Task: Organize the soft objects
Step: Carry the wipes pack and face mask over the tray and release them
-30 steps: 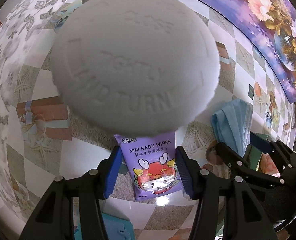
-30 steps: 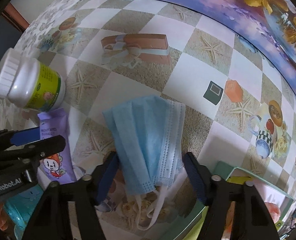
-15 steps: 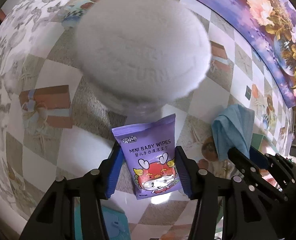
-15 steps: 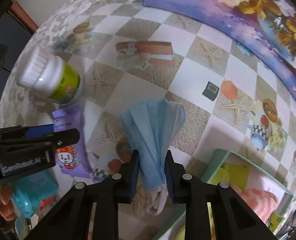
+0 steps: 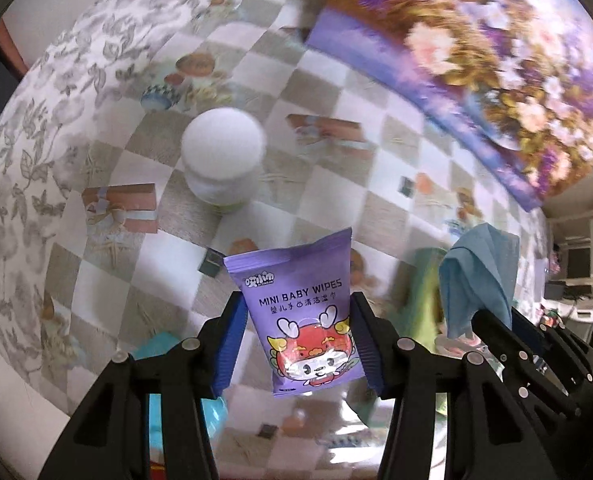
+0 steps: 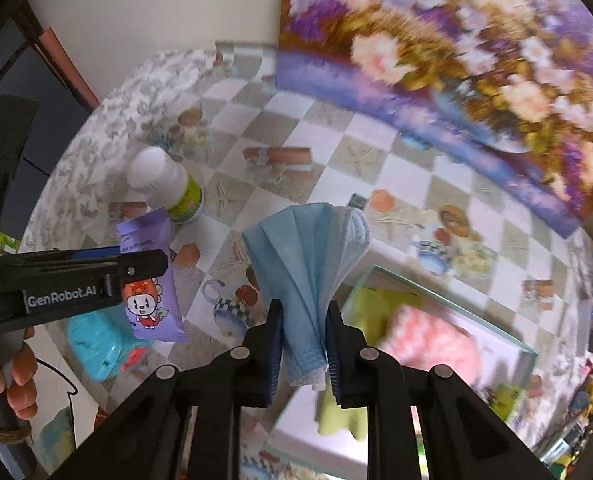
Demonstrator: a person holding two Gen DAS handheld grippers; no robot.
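Observation:
A purple pack of mini baby wipes [image 5: 304, 316] hangs above the checked tablecloth, pinched at its sides by my left gripper [image 5: 298, 344]. In the right wrist view the same pack [image 6: 152, 308] and left gripper [image 6: 136, 264] show at the left. My right gripper [image 6: 302, 332] has its jaws closing tight on a folded blue face mask [image 6: 304, 256]. The pads press on its lower end and it is lifted off the table. From the left wrist view, the mask [image 5: 480, 276] hangs at the right.
A white-capped bottle [image 6: 164, 184] stands on the table beyond the pack. A green-rimmed box [image 6: 360, 280] holding a pink soft item [image 6: 428, 340] and a yellow-green cloth [image 6: 372, 304] lies below right. A turquoise object [image 6: 92, 344] lies at the left. A flower painting [image 6: 456, 60] lines the far edge.
The right jaws closed on the mask and lifted it. The left gripper rose with the wipes pack off the table, so the bottle now looks small and far below.

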